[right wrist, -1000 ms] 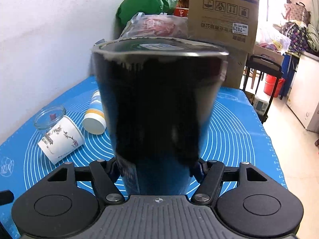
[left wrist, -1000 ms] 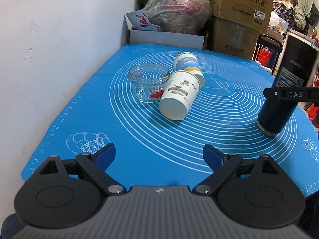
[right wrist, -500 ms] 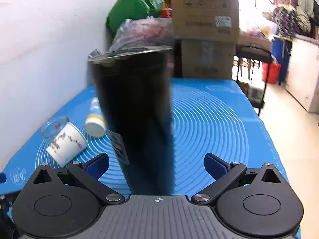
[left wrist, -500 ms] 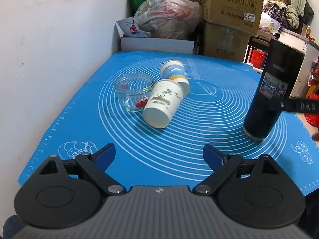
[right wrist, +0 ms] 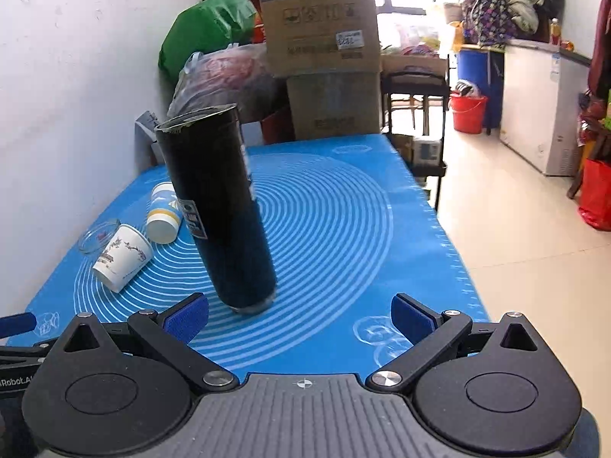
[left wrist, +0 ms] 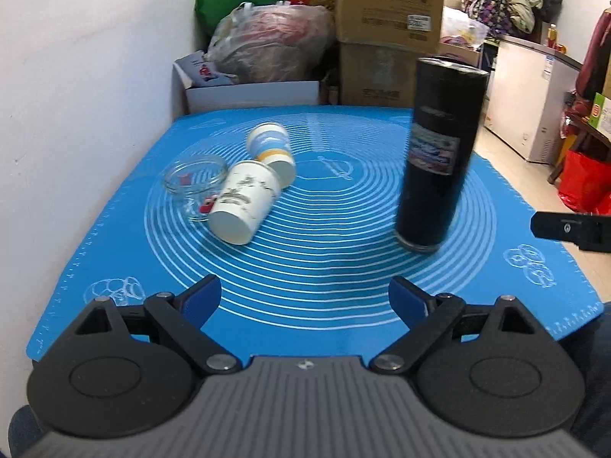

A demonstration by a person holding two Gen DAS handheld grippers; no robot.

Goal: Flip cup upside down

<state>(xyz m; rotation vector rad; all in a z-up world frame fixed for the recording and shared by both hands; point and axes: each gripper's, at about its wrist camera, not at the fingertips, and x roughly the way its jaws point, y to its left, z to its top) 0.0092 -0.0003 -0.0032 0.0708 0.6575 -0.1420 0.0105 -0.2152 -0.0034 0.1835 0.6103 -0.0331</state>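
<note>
Black cup motion-blurred in left wrist view, label print unreadable; which end rests on the mat cannot be told; right tongs cut off at right edge of frame, only one black tip visible; glass jar half hidden behind white paper cup at left of right wrist frame; carton labels too small to read.

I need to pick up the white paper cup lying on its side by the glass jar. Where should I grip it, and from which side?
Grip the white paper cup across its middle, coming down from above. It lies on its side, closed base toward the left gripper, mouth toward the glass jar and the striped cup. They crowd its far end, so stay nearer the base.
</note>
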